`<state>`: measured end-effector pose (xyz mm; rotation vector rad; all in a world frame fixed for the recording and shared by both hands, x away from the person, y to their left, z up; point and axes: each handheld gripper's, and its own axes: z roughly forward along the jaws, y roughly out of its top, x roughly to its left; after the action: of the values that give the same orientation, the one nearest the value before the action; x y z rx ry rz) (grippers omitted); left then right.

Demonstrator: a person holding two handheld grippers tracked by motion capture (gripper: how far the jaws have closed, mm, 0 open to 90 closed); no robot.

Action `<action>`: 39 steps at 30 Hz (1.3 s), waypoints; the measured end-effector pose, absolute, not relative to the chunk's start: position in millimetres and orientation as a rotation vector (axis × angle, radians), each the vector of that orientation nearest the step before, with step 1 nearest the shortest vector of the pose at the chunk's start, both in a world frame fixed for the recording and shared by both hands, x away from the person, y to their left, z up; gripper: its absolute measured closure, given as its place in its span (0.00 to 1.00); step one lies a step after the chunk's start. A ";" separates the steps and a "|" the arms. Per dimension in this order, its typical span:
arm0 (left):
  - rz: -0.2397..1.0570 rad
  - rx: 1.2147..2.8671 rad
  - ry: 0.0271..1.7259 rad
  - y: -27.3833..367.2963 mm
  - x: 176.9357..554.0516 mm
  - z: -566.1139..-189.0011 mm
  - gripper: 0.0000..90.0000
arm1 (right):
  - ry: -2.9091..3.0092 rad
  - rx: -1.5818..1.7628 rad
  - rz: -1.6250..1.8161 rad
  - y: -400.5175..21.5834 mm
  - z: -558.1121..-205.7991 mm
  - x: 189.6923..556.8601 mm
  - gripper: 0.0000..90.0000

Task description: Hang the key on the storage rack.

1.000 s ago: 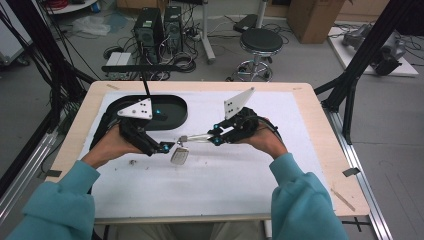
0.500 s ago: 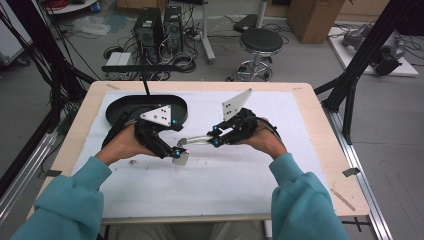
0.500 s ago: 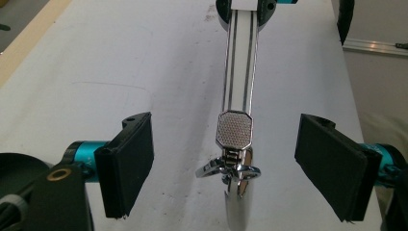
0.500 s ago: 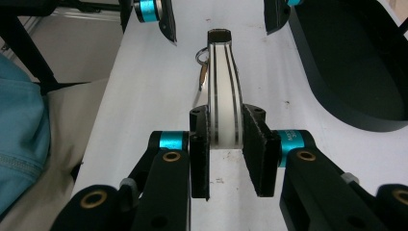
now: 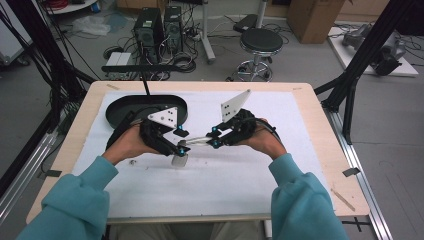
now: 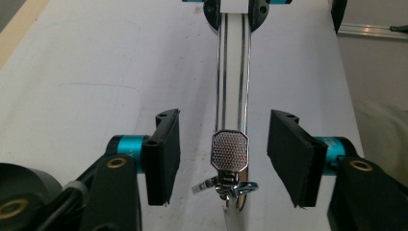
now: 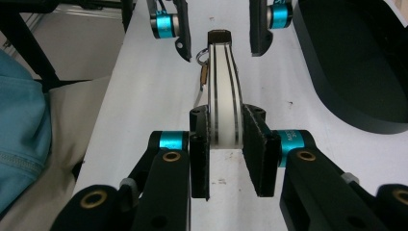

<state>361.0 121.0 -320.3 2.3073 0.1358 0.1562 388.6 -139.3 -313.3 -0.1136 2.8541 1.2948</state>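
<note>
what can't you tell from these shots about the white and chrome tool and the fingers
- Tool: its far end, left gripper view, hidden inside the right gripper and cut by the top edge.
- Tool's near end: cut by the bottom edge.
- Key ring: too small, right gripper view.
- Left gripper: fingers clear of the tool.

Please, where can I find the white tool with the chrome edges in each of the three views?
High view: the tool lies centre, bridging both grippers.
Left gripper view: centre, running up from its textured end to the right gripper.
Right gripper view: centre, clamped low, reaching up to the left gripper.
Shared landmark: white table cover.
</note>
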 end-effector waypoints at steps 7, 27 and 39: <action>0.154 2.323 0.140 121.5 361.2 -320.5 0.62 | 2.859 -0.113 1.297 -138.7 -313.9 388.4 0.83; 0.191 2.322 0.096 120.7 354.9 -317.3 0.82 | 2.828 -0.146 1.347 -141.9 -311.0 388.6 0.82; 0.193 2.267 0.196 128.6 358.9 -317.4 0.82 | 2.547 0.050 1.411 -152.5 -309.3 382.6 0.01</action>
<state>358.9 128.6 -317.4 2.2673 0.1955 0.1929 382.6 -152.5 -309.3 0.0505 2.5469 1.4109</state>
